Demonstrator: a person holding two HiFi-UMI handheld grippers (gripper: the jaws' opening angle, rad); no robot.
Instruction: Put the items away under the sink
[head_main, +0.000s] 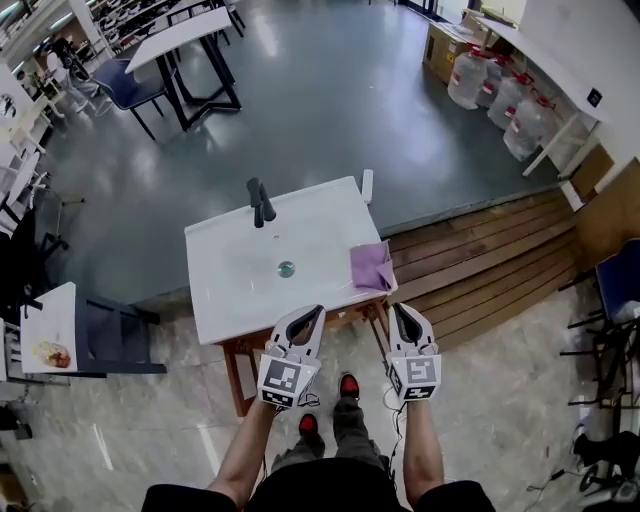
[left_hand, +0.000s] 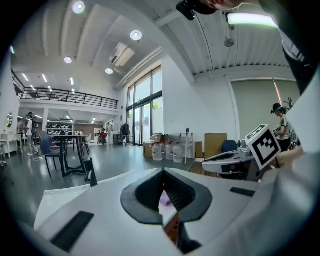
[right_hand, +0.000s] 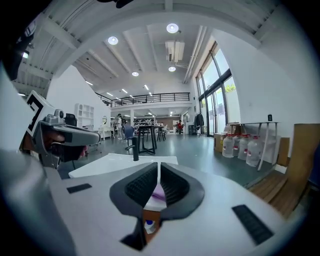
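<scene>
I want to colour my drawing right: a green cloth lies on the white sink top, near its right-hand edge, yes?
Not green. The cloth is purple. The head view shows it lying on the white sink top, near its right-hand edge.

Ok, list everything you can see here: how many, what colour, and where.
sink table: 1, white, just ahead of the person
faucet: 1, black, far edge of the sink
drain: 1, metal, middle of the basin
cloth: 1, purple, near right corner of the sink top
water jugs: several, clear, far right by the wall
cardboard box: 1, brown, beside the jugs
chair: 1, blue, far left
left gripper: white, shut, empty
right gripper: white, shut, empty
</scene>
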